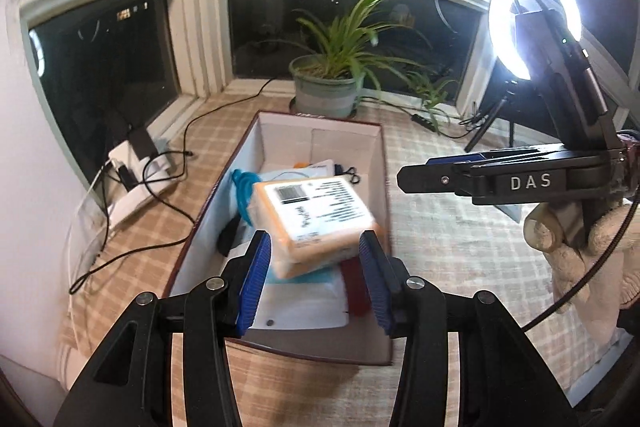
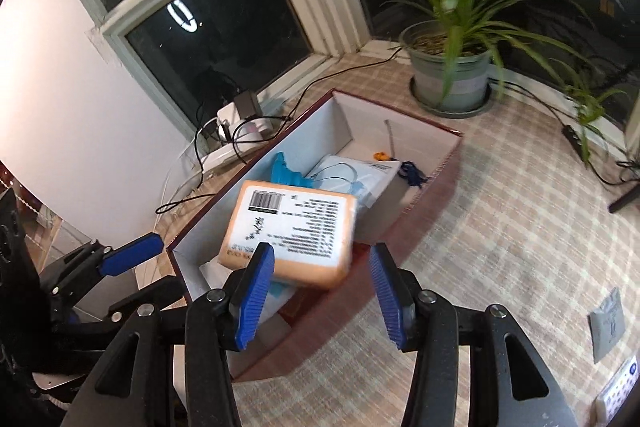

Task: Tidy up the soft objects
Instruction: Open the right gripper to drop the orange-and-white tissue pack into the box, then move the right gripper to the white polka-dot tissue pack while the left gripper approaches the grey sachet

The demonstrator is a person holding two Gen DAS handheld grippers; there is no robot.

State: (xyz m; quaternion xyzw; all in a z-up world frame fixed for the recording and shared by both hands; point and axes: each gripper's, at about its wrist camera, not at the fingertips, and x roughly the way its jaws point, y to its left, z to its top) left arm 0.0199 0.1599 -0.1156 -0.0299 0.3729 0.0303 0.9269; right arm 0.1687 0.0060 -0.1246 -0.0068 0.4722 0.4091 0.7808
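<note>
An orange soft pack with a white barcode label (image 1: 314, 223) (image 2: 290, 233) is tilted and motion-blurred in the maroon box with white inside walls (image 1: 320, 135) (image 2: 420, 135). It lies over white and blue pouches (image 1: 304, 301) (image 2: 352, 173). My left gripper (image 1: 314, 281) is open just above the box's near end, with the pack between and beyond its blue pads. My right gripper (image 2: 320, 293) is open at the box's side, pack just beyond its left pad. It also shows in the left wrist view (image 1: 420, 177).
A potted plant (image 1: 328, 87) (image 2: 452, 67) stands behind the box on the checked cloth. Cables and a white power strip (image 1: 132, 171) (image 2: 236, 131) lie to the left by the window. A ring light (image 1: 532, 23) stands at the right. Small packets (image 2: 608, 323) lie at the right edge.
</note>
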